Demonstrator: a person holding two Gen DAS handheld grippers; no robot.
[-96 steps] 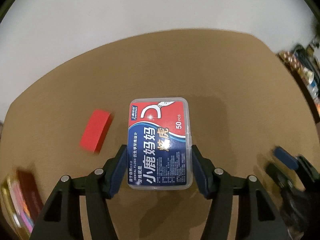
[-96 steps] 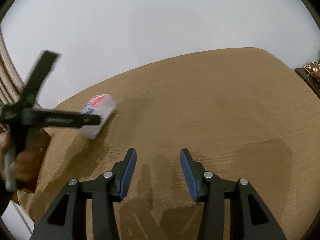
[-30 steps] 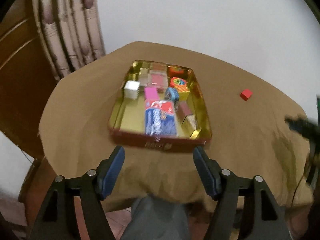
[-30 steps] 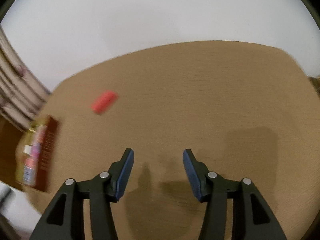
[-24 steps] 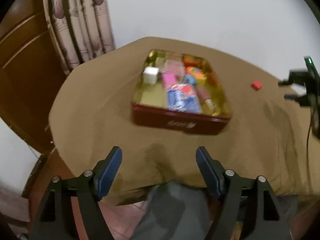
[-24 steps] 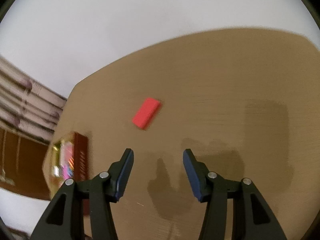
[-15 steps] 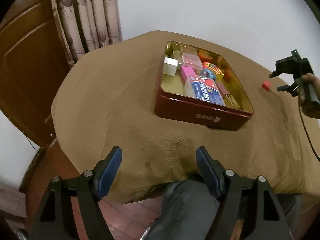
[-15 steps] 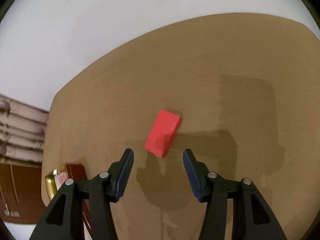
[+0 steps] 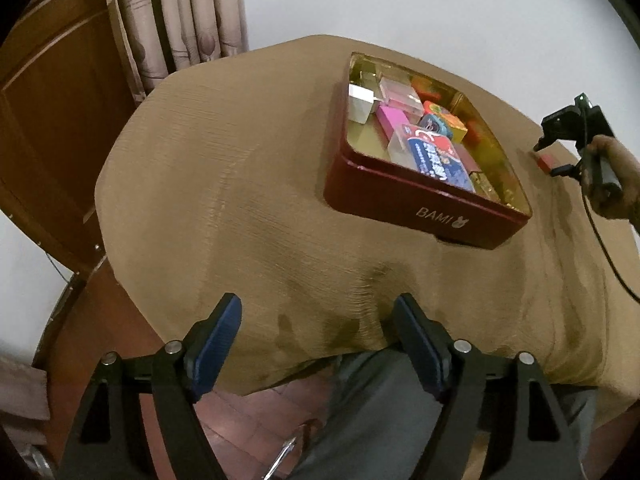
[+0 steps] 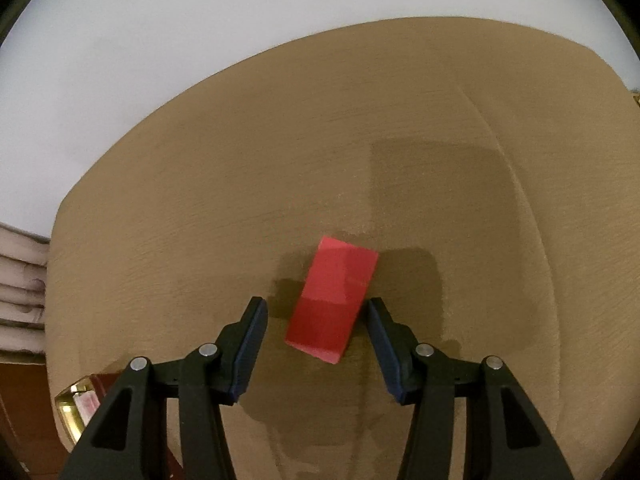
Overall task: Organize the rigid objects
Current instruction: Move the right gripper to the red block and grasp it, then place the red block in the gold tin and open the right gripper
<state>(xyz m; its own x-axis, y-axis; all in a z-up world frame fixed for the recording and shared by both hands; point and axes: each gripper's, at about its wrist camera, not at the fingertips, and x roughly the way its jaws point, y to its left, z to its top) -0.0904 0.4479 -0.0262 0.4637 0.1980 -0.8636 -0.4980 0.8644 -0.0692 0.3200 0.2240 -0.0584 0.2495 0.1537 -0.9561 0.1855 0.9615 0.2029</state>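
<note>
The right gripper (image 10: 316, 320) hangs over a flat red rectangular block (image 10: 334, 300), its blue-padded jaws apart on either side without touching it, on the brown cloth-covered round table (image 10: 280, 160). The left gripper (image 9: 318, 336), jaws opening with nothing between them, hovers at the table's near edge above a person's grey trouser leg (image 9: 376, 408). Farther on sits a dark red rectangular metal tin (image 9: 400, 200) with a gold lining, holding small boxes.

A tan tablecloth (image 9: 248, 184) covers the round table, with a patterned curtain (image 9: 180, 12) and a wooden door (image 9: 52, 92) behind it against a white wall (image 9: 420, 4).
</note>
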